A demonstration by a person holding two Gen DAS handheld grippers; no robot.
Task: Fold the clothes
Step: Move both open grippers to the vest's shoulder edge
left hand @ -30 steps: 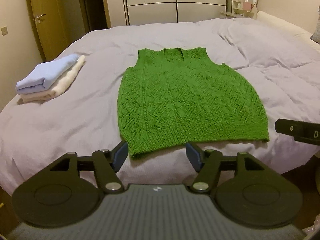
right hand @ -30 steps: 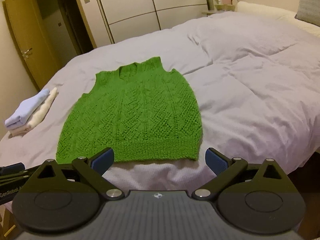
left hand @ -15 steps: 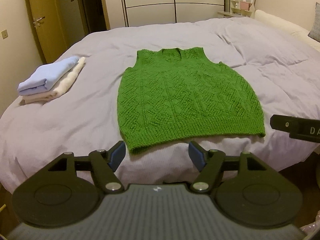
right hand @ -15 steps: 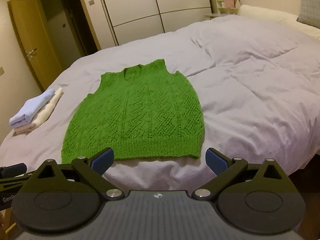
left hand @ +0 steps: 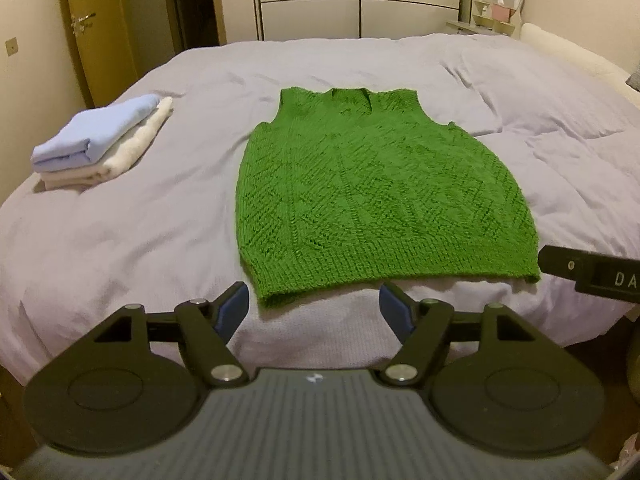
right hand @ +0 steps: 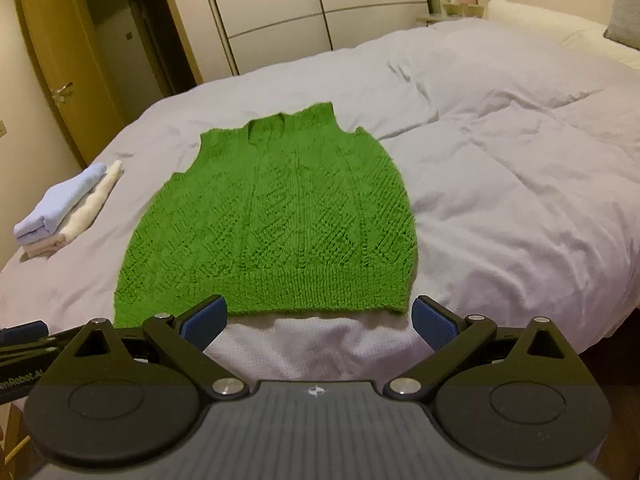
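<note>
Lying flat just beyond both sets of jaws (left opening, right wide, both empty): green vest (left hand: 380,200).

A vest (left hand: 380,200) lies flat mid-bed (left hand: 140,240), folded clothes (left hand: 100,144) stacked well left (near the edge).
</note>
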